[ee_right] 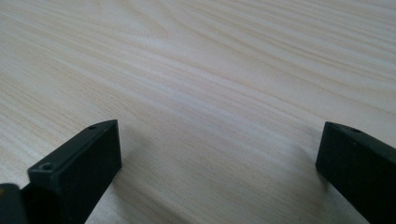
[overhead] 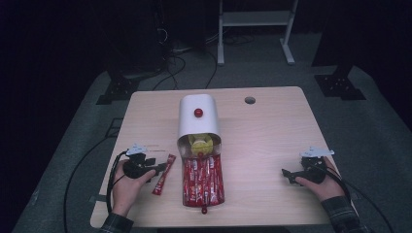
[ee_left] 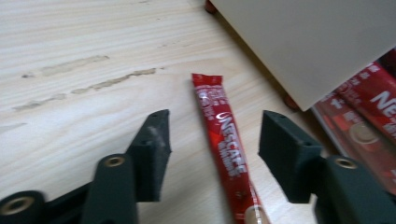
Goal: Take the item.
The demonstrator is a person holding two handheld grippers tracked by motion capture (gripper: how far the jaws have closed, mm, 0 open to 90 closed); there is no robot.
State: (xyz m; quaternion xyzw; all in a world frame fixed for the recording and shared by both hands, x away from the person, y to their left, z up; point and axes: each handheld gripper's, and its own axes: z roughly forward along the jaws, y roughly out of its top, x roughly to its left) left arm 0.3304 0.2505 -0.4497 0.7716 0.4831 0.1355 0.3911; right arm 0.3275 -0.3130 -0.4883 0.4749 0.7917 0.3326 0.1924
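A single red Nescafe stick sachet lies flat on the wooden table, left of a white box. My left gripper is open, with one jaw on each side of the sachet and not touching it. The white box has a red knob on top and a pulled-out drawer packed with several red sachets; something yellow sits at its mouth. My right gripper is open over bare wood at the table's right, with nothing between its jaws.
A round cable hole is in the table's far right part. Black cables trail off the left edge to the floor. A white metal frame stands beyond the table. The drawer's red knob is close to the near edge.
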